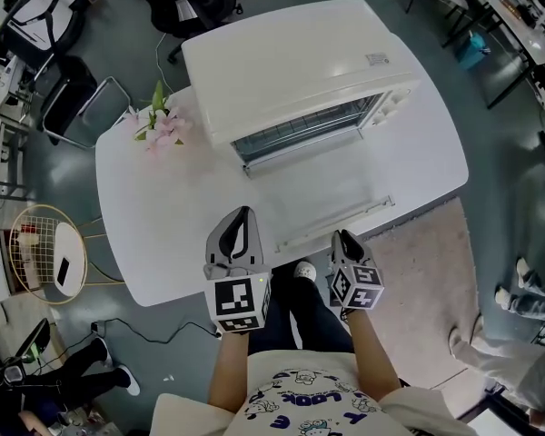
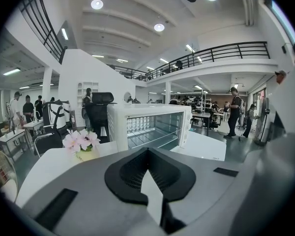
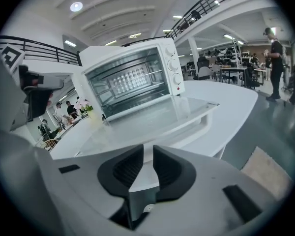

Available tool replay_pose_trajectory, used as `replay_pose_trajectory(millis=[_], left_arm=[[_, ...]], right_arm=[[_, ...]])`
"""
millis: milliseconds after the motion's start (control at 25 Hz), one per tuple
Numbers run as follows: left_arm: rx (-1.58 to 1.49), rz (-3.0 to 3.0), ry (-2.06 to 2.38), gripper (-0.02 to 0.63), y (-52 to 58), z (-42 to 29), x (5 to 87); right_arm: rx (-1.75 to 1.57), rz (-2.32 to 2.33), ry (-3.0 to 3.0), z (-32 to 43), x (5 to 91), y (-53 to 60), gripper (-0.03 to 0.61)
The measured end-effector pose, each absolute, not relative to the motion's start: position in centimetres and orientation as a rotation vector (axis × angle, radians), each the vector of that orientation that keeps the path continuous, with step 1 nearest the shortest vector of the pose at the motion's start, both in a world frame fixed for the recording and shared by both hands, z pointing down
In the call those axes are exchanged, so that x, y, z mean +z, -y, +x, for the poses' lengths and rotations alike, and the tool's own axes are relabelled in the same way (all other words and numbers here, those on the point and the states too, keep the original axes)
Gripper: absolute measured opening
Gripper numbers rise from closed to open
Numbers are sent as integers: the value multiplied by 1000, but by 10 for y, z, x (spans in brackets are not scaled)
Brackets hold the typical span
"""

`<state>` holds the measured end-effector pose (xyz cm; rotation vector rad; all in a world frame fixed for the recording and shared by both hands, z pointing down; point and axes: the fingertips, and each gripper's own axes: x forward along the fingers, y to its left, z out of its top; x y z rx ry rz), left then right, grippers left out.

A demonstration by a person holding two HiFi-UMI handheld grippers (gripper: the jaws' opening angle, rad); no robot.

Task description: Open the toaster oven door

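A white toaster oven stands at the far side of the white table. Its glass door lies folded down flat toward me, handle bar at the near edge, and the wire rack inside shows. In the right gripper view the oven and the lowered door are just ahead. My right gripper hovers right before the handle, its jaws a narrow gap apart with nothing between them. My left gripper is over the table left of the door, shut and empty.
A small pot of pink flowers sits on the table left of the oven. Beyond the table are black chairs. A round wire stand is on the floor at left, and a beige rug lies at right. People stand in the background.
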<state>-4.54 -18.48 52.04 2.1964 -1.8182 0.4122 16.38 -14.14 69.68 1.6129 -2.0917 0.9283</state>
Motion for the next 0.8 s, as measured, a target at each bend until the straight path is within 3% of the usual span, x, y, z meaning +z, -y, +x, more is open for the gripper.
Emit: replay_pose_trajectory(millis=[200, 280, 800], left_arm=[[375, 2219, 1831, 3, 187, -45, 503], [353, 2228, 1837, 3, 189, -45, 494], [184, 2295, 1922, 3, 199, -59, 416]], right_arm=[[783, 1661, 2150, 173, 648, 150, 55], [686, 1691, 2179, 177, 621, 161, 9], [265, 1856, 2381, 174, 452, 212, -3]])
